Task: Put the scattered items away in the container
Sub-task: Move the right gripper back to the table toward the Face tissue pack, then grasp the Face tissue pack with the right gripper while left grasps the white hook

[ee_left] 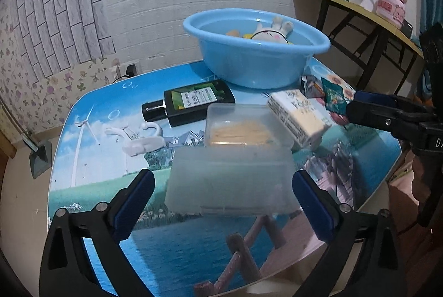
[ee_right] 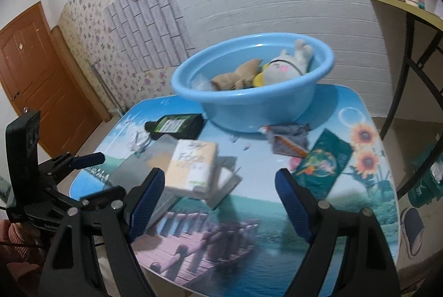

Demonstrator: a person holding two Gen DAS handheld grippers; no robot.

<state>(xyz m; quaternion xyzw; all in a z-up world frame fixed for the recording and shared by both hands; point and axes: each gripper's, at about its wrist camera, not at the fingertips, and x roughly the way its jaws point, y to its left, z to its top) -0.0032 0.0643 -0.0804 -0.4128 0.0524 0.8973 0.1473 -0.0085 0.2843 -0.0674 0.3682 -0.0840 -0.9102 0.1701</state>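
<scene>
A translucent plastic box (ee_left: 229,183) with its lid flipped open, holding pale sticks, lies on the picture-printed table (ee_left: 193,241). My left gripper (ee_left: 223,178) is open and straddles the box; its pads are not pressing on it. My right gripper (ee_right: 218,178) is open above the table, and a white tissue pack (ee_right: 191,166) lies close to its left finger. The blue basin (ee_right: 249,105) stands at the back with a white plush rabbit (ee_right: 285,64) and a brown plush (ee_right: 238,78) in it. A dark green bottle (ee_left: 193,100), a white plastic hook (ee_left: 138,141), a green sachet (ee_right: 324,161) and a crumpled grey packet (ee_right: 288,141) lie scattered.
A side table (ee_left: 360,9) with cups and a pink jar stands at the right, close to the main table. A white brick wall runs behind the basin. A brown door (ee_right: 36,69) is far left. A dustpan (ee_left: 41,158) rests on the floor at the left.
</scene>
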